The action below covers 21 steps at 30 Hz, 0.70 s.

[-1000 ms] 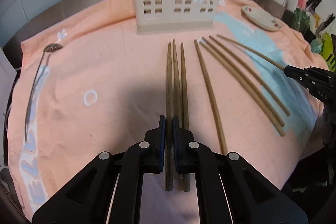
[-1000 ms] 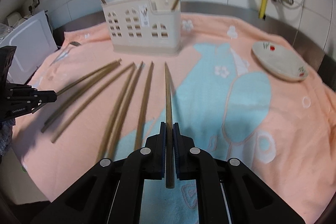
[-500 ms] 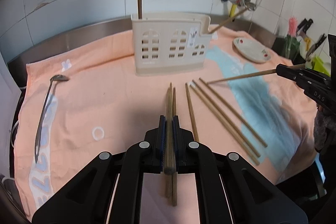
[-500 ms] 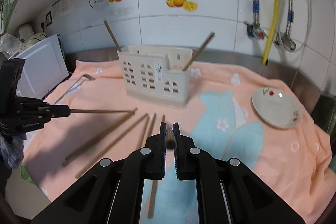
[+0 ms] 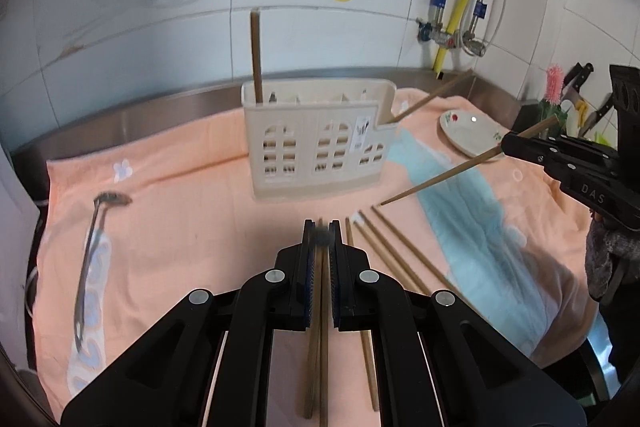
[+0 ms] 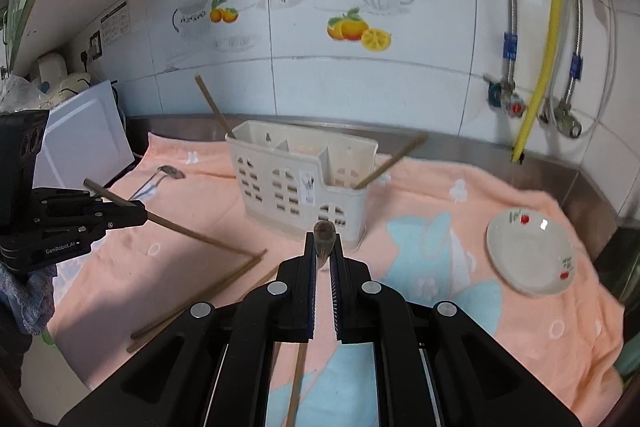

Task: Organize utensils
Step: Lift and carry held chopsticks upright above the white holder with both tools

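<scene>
- left gripper (image 5: 321, 239) is pinching one chopstick (image 6: 188, 230), raised over the towel (image 5: 180, 227)
- right gripper (image 6: 324, 247) is gripping another chopstick (image 5: 440, 179) — both near the beige holder (image 6: 300, 187)

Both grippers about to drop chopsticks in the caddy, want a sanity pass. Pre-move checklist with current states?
1. Left gripper shut on brown wooden chopstick: ok.
2. Right gripper shut on its chopstick: ok.
3. Both held chopsticks off the peach towel: ok.
4. Beige slotted plastic caddy upright, top open: ok.
5. Two sticks already in the caddy, leaning apart; slots free: ok.
6. Tips aligned over a slot: not ok, both short of it.
</scene>
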Available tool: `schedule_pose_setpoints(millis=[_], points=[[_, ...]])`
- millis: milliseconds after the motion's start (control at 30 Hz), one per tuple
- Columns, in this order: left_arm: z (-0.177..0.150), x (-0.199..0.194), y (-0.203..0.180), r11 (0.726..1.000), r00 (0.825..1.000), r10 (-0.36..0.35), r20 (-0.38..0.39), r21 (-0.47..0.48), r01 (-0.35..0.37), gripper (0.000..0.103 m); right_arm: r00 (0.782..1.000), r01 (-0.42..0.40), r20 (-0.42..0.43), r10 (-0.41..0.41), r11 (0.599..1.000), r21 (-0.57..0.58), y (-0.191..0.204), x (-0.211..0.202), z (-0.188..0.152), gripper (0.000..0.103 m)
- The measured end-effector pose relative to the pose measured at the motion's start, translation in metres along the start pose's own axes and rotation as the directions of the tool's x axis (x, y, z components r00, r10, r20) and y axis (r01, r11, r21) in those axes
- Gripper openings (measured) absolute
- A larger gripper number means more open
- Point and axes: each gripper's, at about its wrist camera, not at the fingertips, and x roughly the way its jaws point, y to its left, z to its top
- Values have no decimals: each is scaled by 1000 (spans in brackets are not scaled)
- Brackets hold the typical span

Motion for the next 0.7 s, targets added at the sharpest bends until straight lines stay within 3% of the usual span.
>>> schedule_pose_setpoints(millis=[400,700], points=[[70,-29,-14,999,992,-26,120,35,22,5,997,-7,72,12,997,-77,1,-33,68,6],[125,-54,-18,999,973,9,231,50,-21,5,996,30,82,-23,995,-92,-5,-31,90,6]])
